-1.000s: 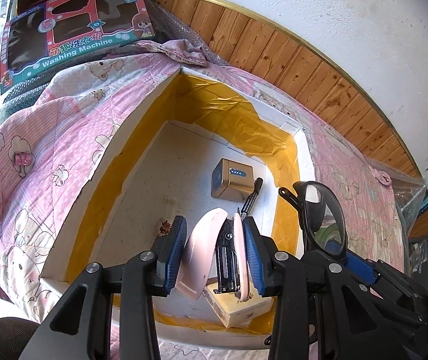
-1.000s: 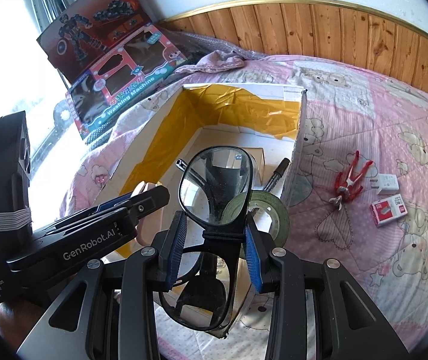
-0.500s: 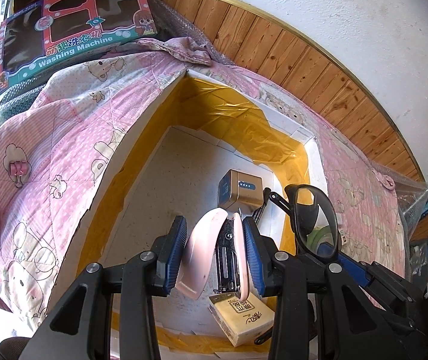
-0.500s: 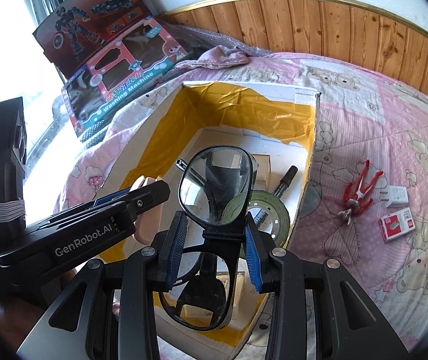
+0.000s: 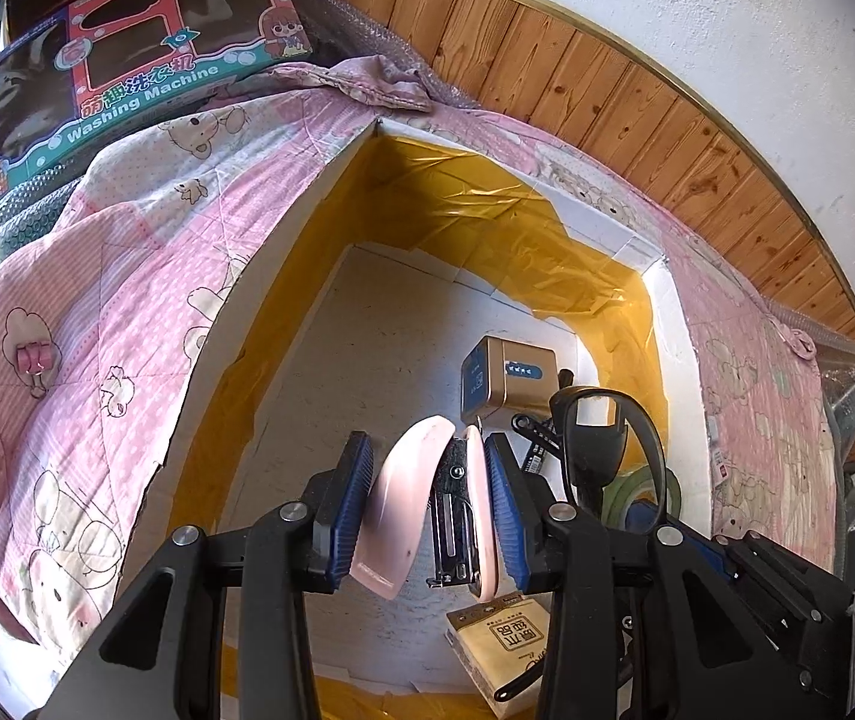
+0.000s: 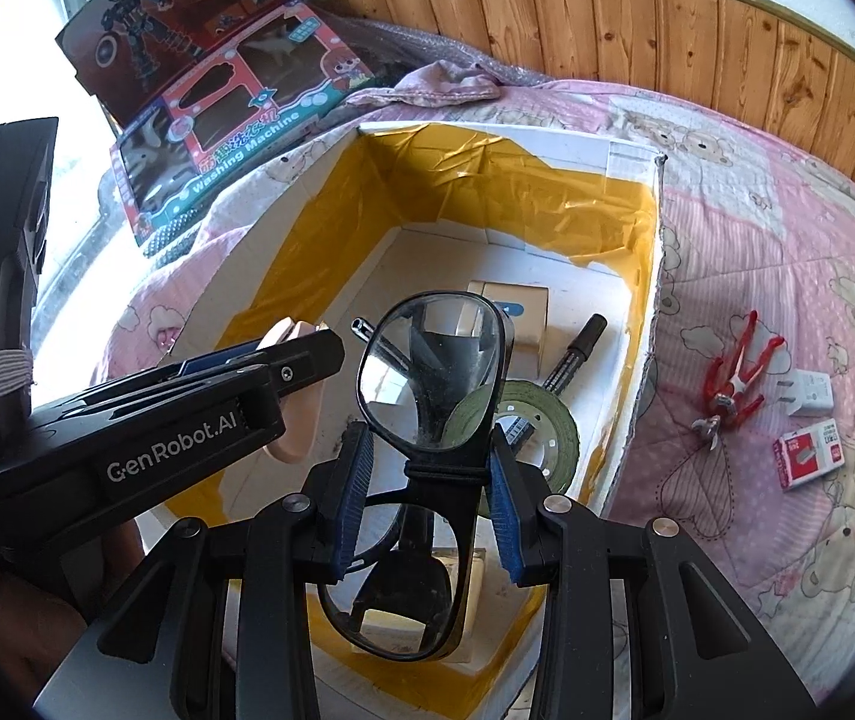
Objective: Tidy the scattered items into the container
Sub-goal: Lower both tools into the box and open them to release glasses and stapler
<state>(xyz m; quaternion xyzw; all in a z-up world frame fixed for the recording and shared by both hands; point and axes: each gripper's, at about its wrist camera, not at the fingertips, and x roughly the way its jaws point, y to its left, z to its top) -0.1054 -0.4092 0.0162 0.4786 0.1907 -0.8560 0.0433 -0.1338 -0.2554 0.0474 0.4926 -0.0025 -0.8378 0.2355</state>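
Observation:
My left gripper (image 5: 427, 450) is shut on a pink stapler (image 5: 403, 504) whose top is hinged open. It hangs over the white foam box (image 5: 676, 324) lined with yellow tape. Beside it, my right gripper (image 6: 427, 450) is shut on the bridge of black-framed glasses (image 6: 430, 360), also above the box (image 6: 625, 159). The stapler (image 6: 295, 420) shows at the left of the right wrist view and the glasses (image 5: 613, 438) at the right of the left wrist view. Inside the box lie a gold carton (image 5: 511, 378), a black marker (image 6: 577, 354), a green tape roll (image 6: 547, 426) and a yellow tissue pack (image 5: 505, 642).
Right of the box, red pliers (image 6: 733, 372), a white plug (image 6: 811, 393) and a red-and-white packet (image 6: 808, 459) lie on the pink quilt. A toy "Washing Machine" carton (image 5: 133, 54) leans behind the box to the left. Wood panelling runs along the back wall.
Both grippers have moved forward over the box with the stapler and the glasses still held. The box interior now looks closer and larger.

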